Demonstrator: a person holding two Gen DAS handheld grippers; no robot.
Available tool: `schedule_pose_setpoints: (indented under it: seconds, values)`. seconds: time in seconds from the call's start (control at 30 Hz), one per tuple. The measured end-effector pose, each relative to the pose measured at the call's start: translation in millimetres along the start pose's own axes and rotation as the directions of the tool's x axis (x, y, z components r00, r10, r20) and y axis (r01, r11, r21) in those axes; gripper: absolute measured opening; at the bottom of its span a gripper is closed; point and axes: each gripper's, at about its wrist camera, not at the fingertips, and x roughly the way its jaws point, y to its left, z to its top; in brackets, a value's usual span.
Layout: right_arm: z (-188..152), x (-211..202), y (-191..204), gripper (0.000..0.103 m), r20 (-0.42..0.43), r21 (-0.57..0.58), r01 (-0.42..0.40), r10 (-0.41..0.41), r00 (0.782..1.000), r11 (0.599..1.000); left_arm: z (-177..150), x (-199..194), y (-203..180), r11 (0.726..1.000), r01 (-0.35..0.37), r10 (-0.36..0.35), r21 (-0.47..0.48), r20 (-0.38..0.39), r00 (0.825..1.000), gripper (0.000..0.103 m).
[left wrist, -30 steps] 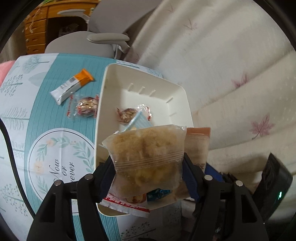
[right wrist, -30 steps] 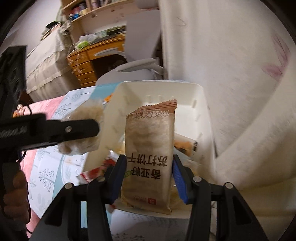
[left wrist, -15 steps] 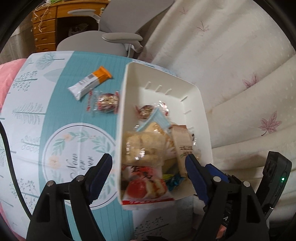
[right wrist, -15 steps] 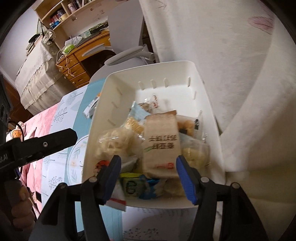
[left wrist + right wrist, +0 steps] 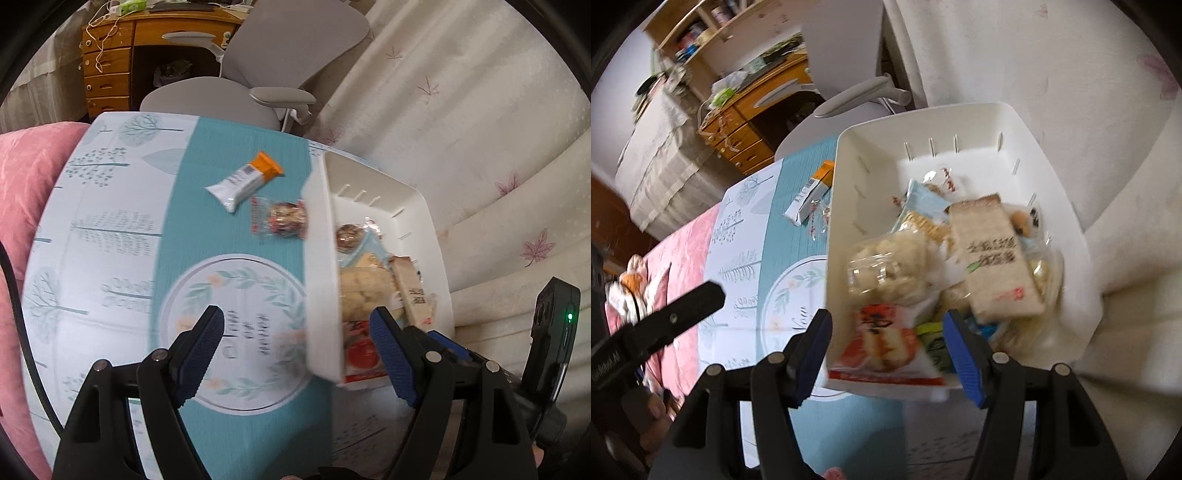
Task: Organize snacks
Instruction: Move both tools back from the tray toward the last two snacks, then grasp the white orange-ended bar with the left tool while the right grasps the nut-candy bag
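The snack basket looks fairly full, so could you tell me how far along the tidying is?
Mostly done: the white basket already holds a heap of packets, including the tan cracker pack and the clear puffed-snack bag. Nothing is in hand; the left claw and right claw are open and empty. Left on the table: the orange-tipped bar and a clear-wrapped round snack.

A grey office chair [image 5: 236,85] stands before a wooden desk [image 5: 110,66], beside cream curtains [image 5: 461,110].

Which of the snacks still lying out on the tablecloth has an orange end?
The long white bar, farther from the white bin. Its neighbour, the clear-wrapped round snack, lies right beside the bin wall.
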Motion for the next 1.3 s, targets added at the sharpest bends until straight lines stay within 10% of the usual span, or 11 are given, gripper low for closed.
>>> schedule_pose_setpoints:
  seconds: [0.57,0.9,1.3]
  values:
    - [-22,36,93,0.062,0.021,0.48,-0.077,0.077,0.997,0.874,30,-22,95,0.953,0.059,-0.05,0.299,-0.038,0.998,0.08]
    - [-2,72,84,0.062,0.006,0.732,-0.038,0.05,0.999,0.68,53,20,89,0.904,0.02,-0.039,0.427,0.035,0.999,0.08]
    - [36,125,71,0.062,0.036,0.856,-0.04,0.018,0.999,0.516,101,105,92,0.916,0.048,-0.07,0.398,0.041,0.997,0.08]
